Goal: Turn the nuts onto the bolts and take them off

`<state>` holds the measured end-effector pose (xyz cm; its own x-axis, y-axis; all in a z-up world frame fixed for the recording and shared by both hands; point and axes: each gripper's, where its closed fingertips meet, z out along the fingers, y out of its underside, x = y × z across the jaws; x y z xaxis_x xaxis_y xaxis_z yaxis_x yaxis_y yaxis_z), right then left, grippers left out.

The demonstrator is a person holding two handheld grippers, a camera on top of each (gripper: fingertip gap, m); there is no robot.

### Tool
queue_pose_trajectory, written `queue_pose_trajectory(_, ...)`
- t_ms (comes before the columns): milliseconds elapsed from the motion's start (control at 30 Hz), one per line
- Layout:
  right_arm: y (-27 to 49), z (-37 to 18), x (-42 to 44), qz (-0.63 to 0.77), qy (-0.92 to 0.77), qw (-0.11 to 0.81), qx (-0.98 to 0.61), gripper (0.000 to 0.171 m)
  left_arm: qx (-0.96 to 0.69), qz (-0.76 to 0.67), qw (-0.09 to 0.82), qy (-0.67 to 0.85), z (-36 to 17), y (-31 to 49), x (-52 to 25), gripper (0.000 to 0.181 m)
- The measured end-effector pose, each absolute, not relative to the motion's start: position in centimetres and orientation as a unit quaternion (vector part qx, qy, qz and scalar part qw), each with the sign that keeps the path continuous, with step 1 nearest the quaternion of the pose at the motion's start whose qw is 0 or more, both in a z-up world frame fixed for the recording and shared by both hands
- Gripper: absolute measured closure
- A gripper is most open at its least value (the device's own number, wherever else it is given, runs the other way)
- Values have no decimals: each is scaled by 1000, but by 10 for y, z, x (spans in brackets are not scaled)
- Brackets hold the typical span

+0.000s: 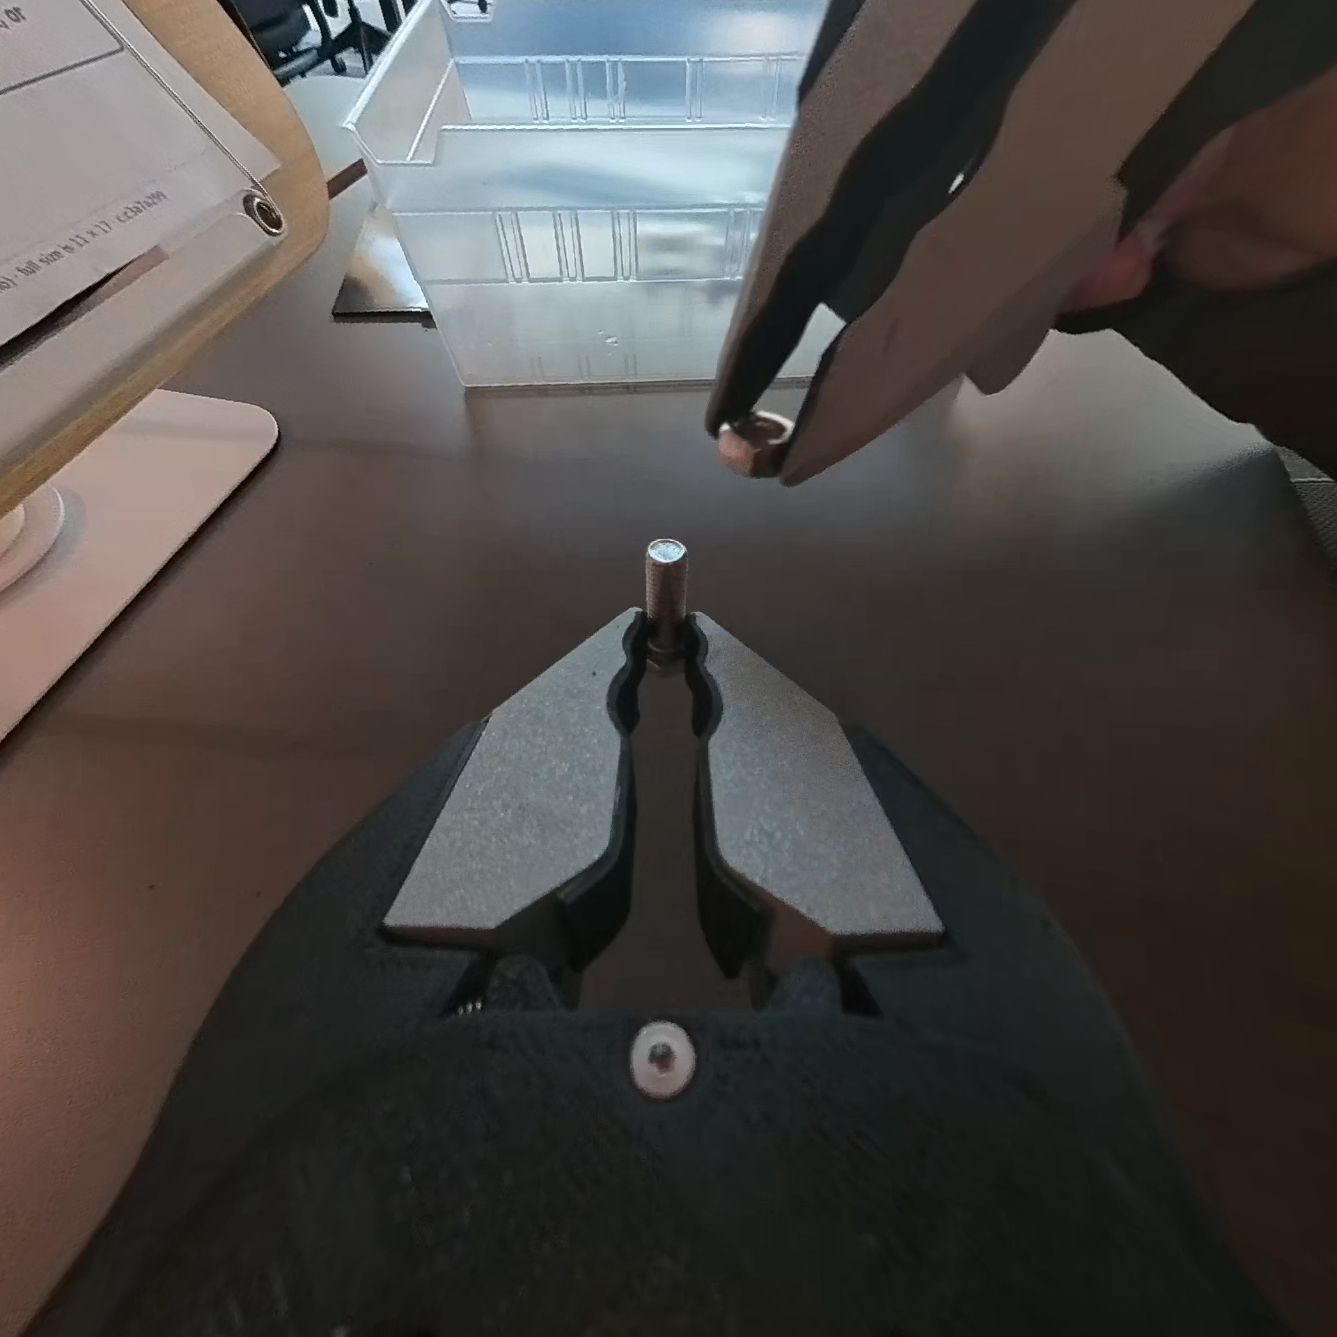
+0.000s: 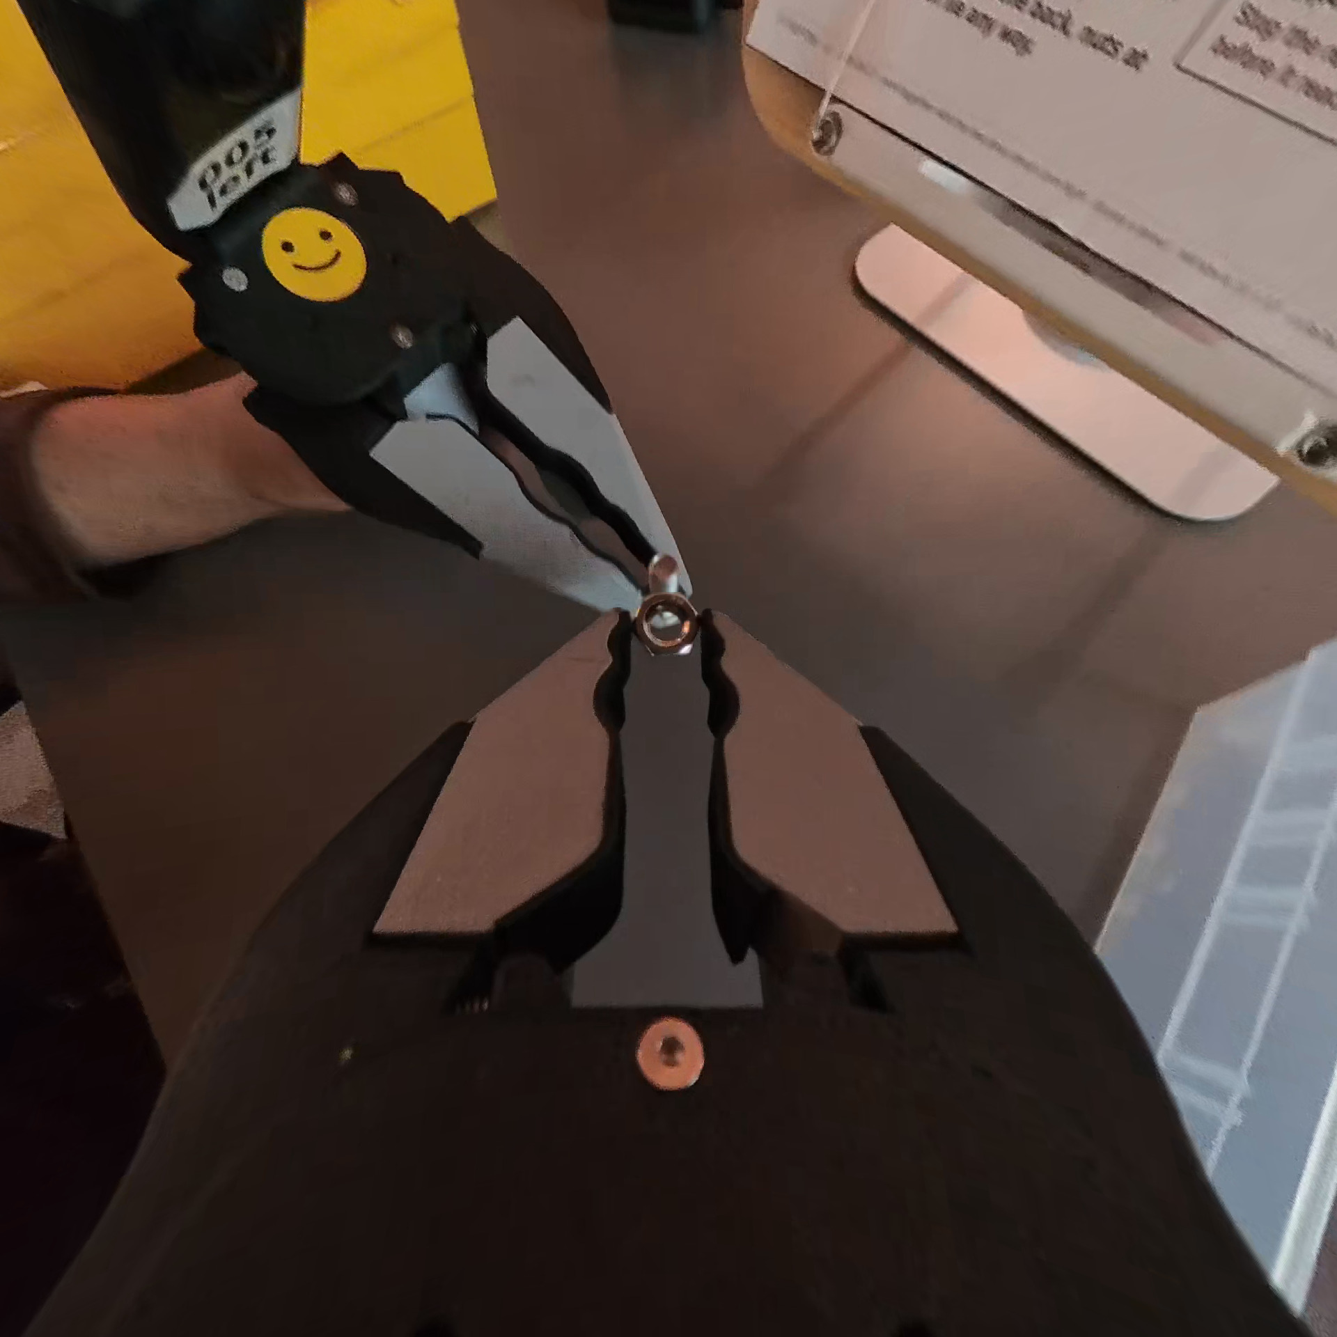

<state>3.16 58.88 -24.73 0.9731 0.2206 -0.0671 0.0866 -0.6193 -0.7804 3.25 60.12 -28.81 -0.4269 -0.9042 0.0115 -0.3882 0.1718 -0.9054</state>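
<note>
My left gripper point(image 1: 664, 628) is shut on a steel bolt point(image 1: 664, 579), holding it near its head with the threaded end pointing away from the camera. My right gripper point(image 2: 665, 628) is shut on a hex nut point(image 2: 665, 626), its hole facing the camera. In the left wrist view the right gripper point(image 1: 756, 452) comes in from the upper right with the nut point(image 1: 752, 448) above and to the right of the bolt tip, apart from it. In the right wrist view the left gripper point(image 2: 655, 579) and the bolt point(image 2: 662, 571) sit just behind the nut.
A clear plastic bin point(image 1: 579, 239) stands at the back of the dark table point(image 1: 434, 506). A tilted sign board point(image 1: 108, 188) on a white base point(image 1: 145, 506) stands on the left. A yellow surface point(image 2: 87, 253) lies behind the hand point(image 2: 145, 470). Tip to tip, the grippers are about 5 centimeters apart.
</note>
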Motion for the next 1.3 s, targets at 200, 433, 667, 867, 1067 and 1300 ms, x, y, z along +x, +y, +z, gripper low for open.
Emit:
queue_pose_trajectory(200,611,-253,25,84,-99,407,-904,156,-456,-457,287,708,-287,603,33,173)
queue_pose_trajectory(433,614,-255,30,82,-92,399,-909,155,-462,-455,293,703,-286,606,34,173)
queue_pose_trajectory(667,618,-256,27,86,-96,395,-910,156,-461,-456,293,703,-285,606,33,173)
queue_pose_trajectory(867,621,-257,25,82,-101,387,-913,156,-464,-451,300,701,-284,609,34,174)
queue_pose_trajectory(1067,624,-255,26,74,-98,386,-914,156,-467,-437,320,699,-281,614,35,174)
queue_pose_trajectory(1300,625,-250,31,48,-76,388,-917,156,-497,-413,352,677,-277,616,40,174)
